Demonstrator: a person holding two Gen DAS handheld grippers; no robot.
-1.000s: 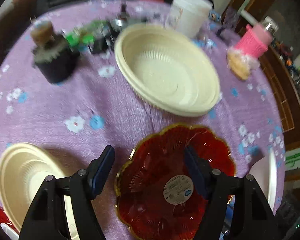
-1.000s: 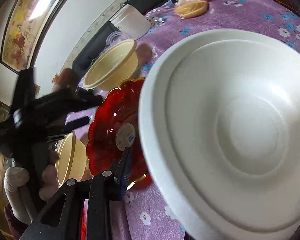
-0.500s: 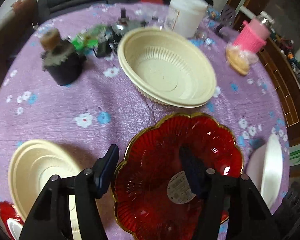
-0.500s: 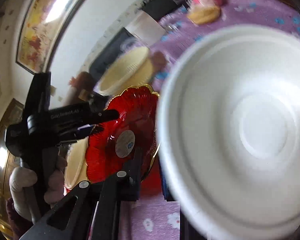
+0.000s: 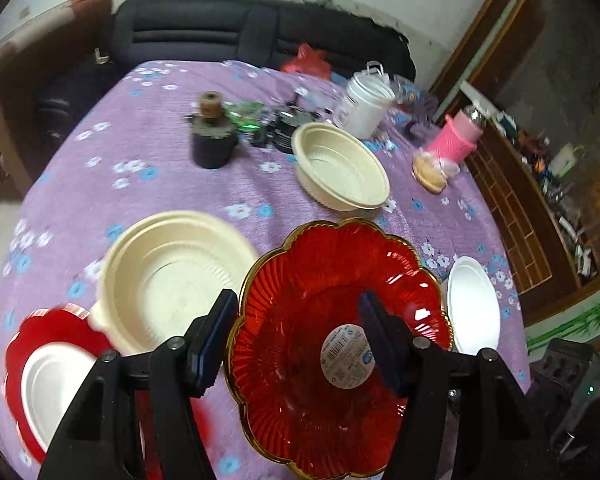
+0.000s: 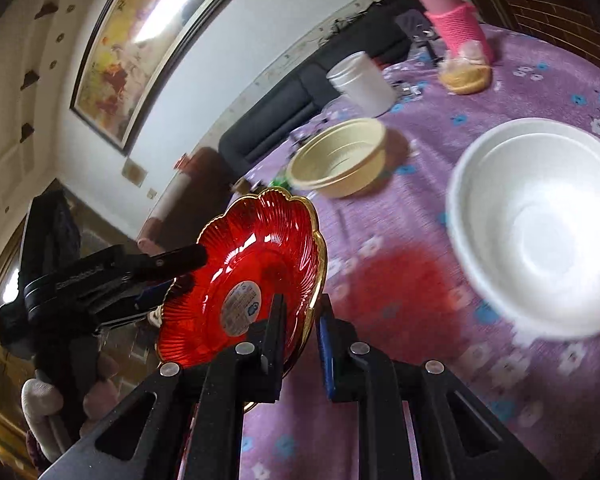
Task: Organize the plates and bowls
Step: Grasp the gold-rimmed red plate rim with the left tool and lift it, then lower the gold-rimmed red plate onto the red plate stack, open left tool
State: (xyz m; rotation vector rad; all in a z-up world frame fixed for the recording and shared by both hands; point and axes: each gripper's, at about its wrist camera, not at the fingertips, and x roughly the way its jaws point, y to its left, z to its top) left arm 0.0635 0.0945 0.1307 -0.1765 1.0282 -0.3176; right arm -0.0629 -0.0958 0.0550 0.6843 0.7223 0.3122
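A red flower-shaped plate with a gold rim [image 5: 332, 344] is lifted off the purple table and held tilted. My right gripper [image 6: 300, 320] is shut on its rim [image 6: 312, 280]. My left gripper [image 5: 300, 332] straddles its opposite edge, one finger inside the plate and one outside, jaws wide apart; it also shows in the right wrist view [image 6: 172, 268]. A white bowl [image 6: 540, 224] lies on the table to the right. Two cream bowls [image 5: 172, 276] [image 5: 340, 168] sit on the table. Another red plate with a white dish in it [image 5: 48, 368] is at lower left.
The table's far side holds a white tub [image 5: 364, 100], a pink-sleeved bottle [image 5: 456, 140], a wrapped bun [image 5: 432, 168], a dark jar [image 5: 212, 140] and small clutter. A dark sofa [image 5: 220, 32] stands behind. A wooden cabinet [image 5: 532, 200] is at right.
The red plate has been raised off the table and tilted. My right gripper has closed on its rim. The left camera has pulled back and up.
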